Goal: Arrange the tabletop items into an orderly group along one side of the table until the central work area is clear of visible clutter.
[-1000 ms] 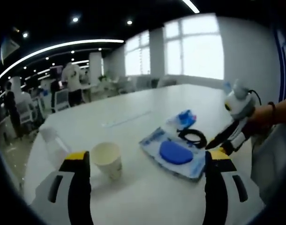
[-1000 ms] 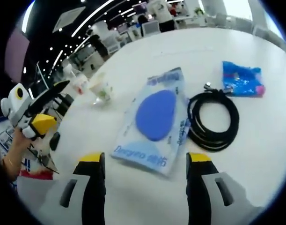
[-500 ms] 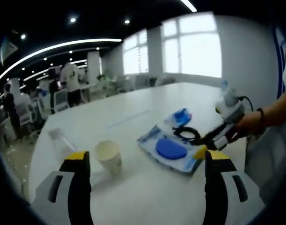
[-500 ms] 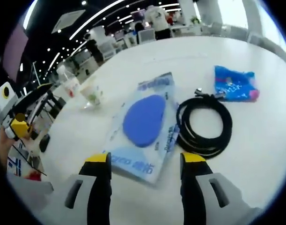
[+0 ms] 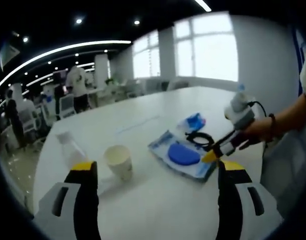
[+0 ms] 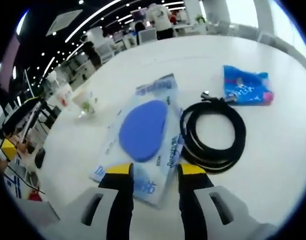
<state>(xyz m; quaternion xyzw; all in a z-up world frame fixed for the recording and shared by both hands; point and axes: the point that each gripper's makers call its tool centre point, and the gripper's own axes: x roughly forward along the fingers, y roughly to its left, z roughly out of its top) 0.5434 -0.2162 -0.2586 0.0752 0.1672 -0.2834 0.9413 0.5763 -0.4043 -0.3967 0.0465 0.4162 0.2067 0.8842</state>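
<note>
Reaching over the big white tabletop (image 6: 273, 150), the right gripper (image 6: 151, 176) was down at the near edge of the flat packet (image 6: 142, 135) with the blue oval inside. Its jaws stood a little apart, one on each side of the packet's corner, and I could not tell if they touched it yet. In the left gripper view the right gripper (image 5: 210, 155) had its yellow tip right at that same corner of the packet (image 5: 185, 157).

To do this step well, I think the jaws should slip in flat and low, so one goes under the thin edge and one goes over it. The packet looked floppy and slick, so a good bite well in from the edge would hold better than a tiny nip. Then it could be slid, not lifted high, to one side of the tabletop.

The black cable (image 6: 213, 132) lay in a coil just beside the packet, touching its edge. A careless pull could drag the cable along. The small blue bag (image 6: 245, 86) sat near the cable's far end. The paper cup (image 5: 118, 162) and the clear bottle (image 5: 72, 150) stood apart from the packet, close to each other.

The left gripper (image 5: 155, 172) hung above the tabletop with its jaws spread wide and nothing between them.
</note>
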